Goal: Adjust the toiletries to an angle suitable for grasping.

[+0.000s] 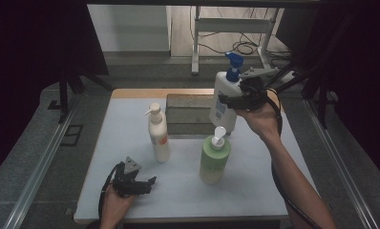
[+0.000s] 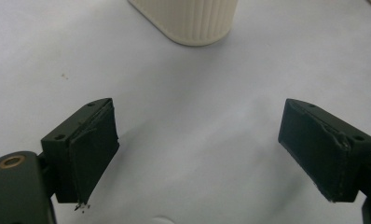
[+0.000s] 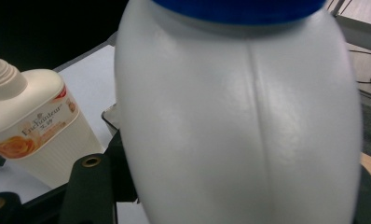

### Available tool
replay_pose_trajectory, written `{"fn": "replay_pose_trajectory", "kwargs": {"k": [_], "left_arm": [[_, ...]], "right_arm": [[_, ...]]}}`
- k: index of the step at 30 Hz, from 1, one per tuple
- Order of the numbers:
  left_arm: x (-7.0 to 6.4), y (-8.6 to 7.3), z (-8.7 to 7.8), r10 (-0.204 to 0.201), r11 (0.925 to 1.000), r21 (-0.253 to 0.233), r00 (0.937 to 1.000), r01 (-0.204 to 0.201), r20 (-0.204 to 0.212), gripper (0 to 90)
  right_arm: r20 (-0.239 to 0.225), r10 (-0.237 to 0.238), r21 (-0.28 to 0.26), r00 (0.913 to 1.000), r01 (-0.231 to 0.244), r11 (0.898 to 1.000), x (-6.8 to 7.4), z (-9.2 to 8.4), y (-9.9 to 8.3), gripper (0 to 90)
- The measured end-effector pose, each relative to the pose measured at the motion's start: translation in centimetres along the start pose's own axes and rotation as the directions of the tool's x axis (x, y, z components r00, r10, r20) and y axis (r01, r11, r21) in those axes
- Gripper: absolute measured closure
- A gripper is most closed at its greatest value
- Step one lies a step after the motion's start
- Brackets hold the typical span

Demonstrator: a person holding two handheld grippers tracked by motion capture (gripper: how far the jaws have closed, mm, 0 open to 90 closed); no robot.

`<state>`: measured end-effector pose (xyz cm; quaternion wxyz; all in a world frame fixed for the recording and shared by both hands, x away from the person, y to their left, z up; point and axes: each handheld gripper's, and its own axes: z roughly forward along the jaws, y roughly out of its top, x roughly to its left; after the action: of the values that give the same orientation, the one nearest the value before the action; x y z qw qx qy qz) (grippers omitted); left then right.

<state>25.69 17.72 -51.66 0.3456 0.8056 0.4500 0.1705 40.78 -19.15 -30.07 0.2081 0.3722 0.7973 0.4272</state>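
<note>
My right gripper is shut on a large white bottle with a blue pump, gripping its body from the right. I hold the bottle nearly upright before the right end of a grey-green box. I cannot tell whether its base touches the table. In the right gripper view the white bottle spans the space between the jaws. My left gripper rests low at the table's near left, open with nothing between its fingers.
A cream pump bottle stands left of centre, and its base lies just ahead of the left gripper. A green pump bottle stands right below the held bottle. The pale table ends at rails on both sides.
</note>
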Motion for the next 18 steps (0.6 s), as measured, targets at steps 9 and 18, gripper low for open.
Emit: {"fn": "replay_pose_trajectory", "kwargs": {"k": [9,18], "left_arm": [[0.0,0.0,0.1,-0.001,1.0000,-0.005,1.0000,0.001,0.005,11.5],[0.1,0.0,0.1,0.006,1.0000,0.002,1.0000,-0.006,0.006,11.5]], "right_arm": [[-0.005,-0.008,-0.003,1.0000,0.008,1.000,0.3,2.2,1.3,38.8],[-0.014,-0.016,-0.004,0.9998,0.016,1.000,0.8,4.6,2.4,38.9]]}}
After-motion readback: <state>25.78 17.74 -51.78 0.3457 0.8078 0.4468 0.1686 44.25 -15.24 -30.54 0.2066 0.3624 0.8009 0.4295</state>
